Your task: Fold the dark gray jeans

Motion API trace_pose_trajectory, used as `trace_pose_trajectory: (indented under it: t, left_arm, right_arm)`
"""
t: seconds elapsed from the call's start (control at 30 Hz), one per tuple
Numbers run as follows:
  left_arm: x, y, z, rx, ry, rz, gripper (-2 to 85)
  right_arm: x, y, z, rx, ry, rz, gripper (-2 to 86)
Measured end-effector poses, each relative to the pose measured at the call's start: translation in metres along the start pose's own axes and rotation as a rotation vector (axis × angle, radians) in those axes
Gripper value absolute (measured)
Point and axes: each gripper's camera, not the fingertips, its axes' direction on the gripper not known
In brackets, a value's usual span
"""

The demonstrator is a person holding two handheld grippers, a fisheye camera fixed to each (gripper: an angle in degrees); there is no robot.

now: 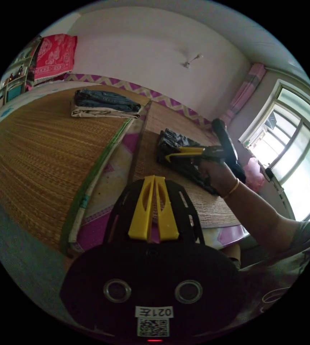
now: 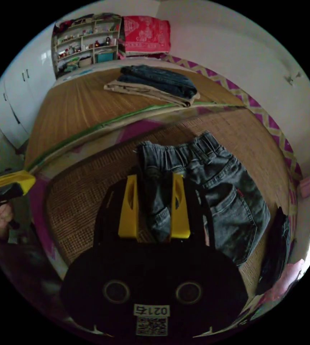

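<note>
In the left gripper view my left gripper [image 1: 154, 179] sits jaws together, empty, while the dark gray jeans [image 1: 178, 152] lie at one o'clock on the woven mat [image 1: 36, 151]. In the right gripper view my right gripper [image 2: 154, 179] straddles a fold of the jeans, jaws apart; I'd pinch firmly before lifting.

Right gripper [image 2: 154, 179]: yellow jaws apart, fold of the dark gray denim jeans [image 2: 212, 194] between them, contact unclear. Jeans on woven straw mat [image 2: 83, 194]. Stack of folded blue and beige trousers [image 2: 155, 86] well beyond. Left gripper [image 2: 9, 181] at left edge.
</note>
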Motion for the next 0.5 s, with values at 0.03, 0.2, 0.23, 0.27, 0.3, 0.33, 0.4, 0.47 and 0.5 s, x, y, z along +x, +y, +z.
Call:
trace_pose_trajectory:
  t: [0.03,0.2,0.23,0.27,0.3,0.33,0.4,0.47,0.5]
  left_arm:
    - [0.004,0.001,0.003,0.0,-0.005,0.009,-1.0]
    - [0.014,0.003,0.017,-0.001,-0.004,0.025,-1.0]
    - [0.018,0.003,0.024,-0.008,0.003,0.024,-1.0]
    - [0.022,0.002,0.031,-0.016,0.011,0.025,-1.0]
    - [0.025,0.002,0.034,-0.018,0.016,0.027,-1.0]
    - [0.031,0.002,0.041,-0.021,0.023,0.032,-1.0]
    - [0.041,0.003,0.051,-0.026,0.025,0.042,-1.0]
    - [0.054,0.006,0.061,-0.03,0.022,0.053,-1.0]
    - [0.057,0.007,0.063,-0.031,0.021,0.055,-1.0]
  right_arm:
    - [0.011,0.004,-0.006,0.029,-0.007,0.025,9.7]
    - [0.125,0.045,-0.064,0.22,-0.438,0.345,5.3]
    - [0.155,0.057,-0.075,0.251,-0.535,0.393,5.1]
    - [0.181,0.068,-0.087,0.283,-0.609,0.424,5.2]
    - [0.192,0.074,-0.091,0.295,-0.64,0.436,5.2]
    - [0.211,0.082,-0.098,0.308,-0.699,0.449,5.3]
    - [0.235,0.092,-0.099,0.305,-0.807,0.482,5.2]
    - [0.263,0.108,-0.091,0.336,-0.969,0.579,4.9]
    - [0.269,0.113,-0.088,0.347,-1.017,0.605,4.7]
